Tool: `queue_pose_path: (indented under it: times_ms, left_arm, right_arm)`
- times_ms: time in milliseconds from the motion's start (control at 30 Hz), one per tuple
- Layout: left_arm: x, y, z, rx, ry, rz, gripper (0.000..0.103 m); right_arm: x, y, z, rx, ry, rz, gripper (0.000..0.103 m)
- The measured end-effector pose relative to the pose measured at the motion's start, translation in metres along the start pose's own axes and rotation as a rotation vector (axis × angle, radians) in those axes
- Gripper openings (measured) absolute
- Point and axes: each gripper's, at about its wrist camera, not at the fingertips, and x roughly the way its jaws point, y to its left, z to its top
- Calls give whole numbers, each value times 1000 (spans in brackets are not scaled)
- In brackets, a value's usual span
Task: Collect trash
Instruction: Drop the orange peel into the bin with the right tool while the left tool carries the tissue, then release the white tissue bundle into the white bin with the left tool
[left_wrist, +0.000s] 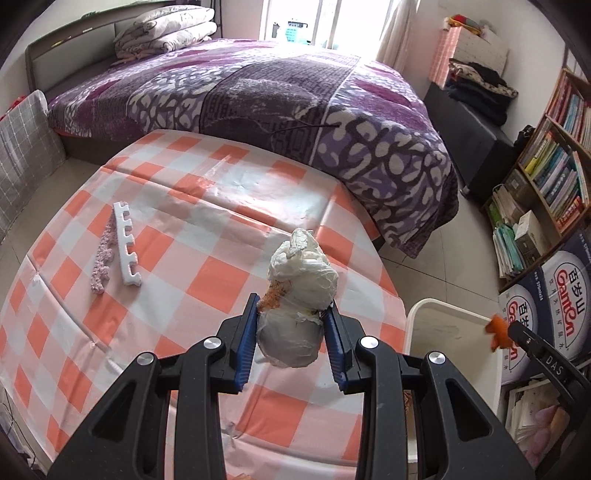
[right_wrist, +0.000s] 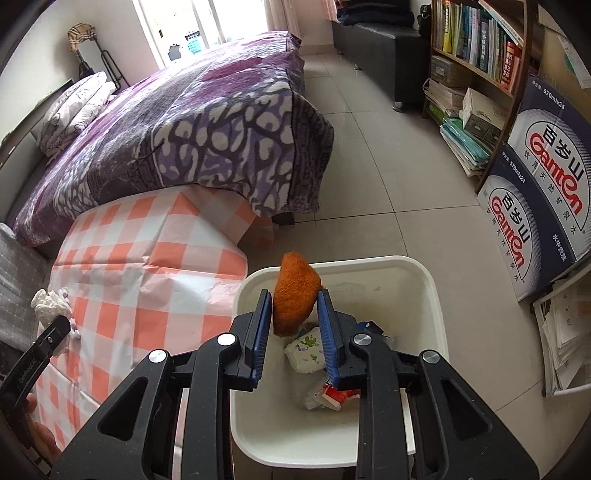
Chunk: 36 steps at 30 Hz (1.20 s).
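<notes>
**Both grippers loaded, the right one over the bin**

We hold the left gripper (left_wrist: 291, 332) closed on a crumpled white wad (left_wrist: 299, 295) of plastic or tissue with an orange smear on one side. Its blue pads (left_wrist: 246, 343) press the wad's lower half from both sides, and the upper part bulges out beyond the fingertips. Under the fingers lies the orange-and-white checked tablecloth (left_wrist: 177, 236). To the left of the fingers, well apart from them, a white notched foam strip (left_wrist: 125, 243) lies on the cloth with a pink foam strip (left_wrist: 102, 258) just beside it.

Our right gripper (right_wrist: 294, 310) carries an orange fuzzy scrap (right_wrist: 294, 291), a sponge or a peel, we cannot tell which. The jaws stand narrow; the right pad (right_wrist: 327, 332) touches the scrap's edge and the left pad lies against its other side, so it looks lightly held. Most of the scrap sticks up past the fingertips. Directly beneath the fingers sits the white bin (right_wrist: 428, 295), with a printed white packet (right_wrist: 306, 350) and a red-and-white wrapper (right_wrist: 332, 397) lying inside it below the pads.

To the left of these fingers the checked cloth drops over the table's edge, and beyond the fingertips stands the bed with a purple blanket (right_wrist: 207, 122). To the right are stacked water cartons (right_wrist: 546, 192).
</notes>
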Motion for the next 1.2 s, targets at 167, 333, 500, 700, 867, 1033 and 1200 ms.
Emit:
queue_pose_path:
  times_ms: [167, 333, 500, 700, 867, 1033, 1200]
  left_arm:
    - [4, -26, -6, 35, 14, -29, 34]
    - [7, -51, -13, 71, 25, -51, 34]
    - [11, -75, -21, 108, 38, -73, 34]
    - [16, -102, -33, 162, 56, -91, 34]
    - [17, -123, -46, 216, 74, -115, 34]
    - [16, -141, -59, 266, 88, -167, 35]
    - [15, -150, -68, 293, 115, -241, 37]
  right_arm:
    - [-4, -20, 1, 35, -15, -33, 39]
    - [-8, -43, 3, 95, -23, -44, 43]
    - [-13, -65, 7, 152, -35, -54, 48]
    - [-18, -84, 10, 203, -52, -66, 55]
    - [-23, -99, 11, 245, -69, -80, 63]
    - [-28, -109, 11, 292, -83, -91, 72]
    - [-32, -114, 11, 318, -96, -95, 75]
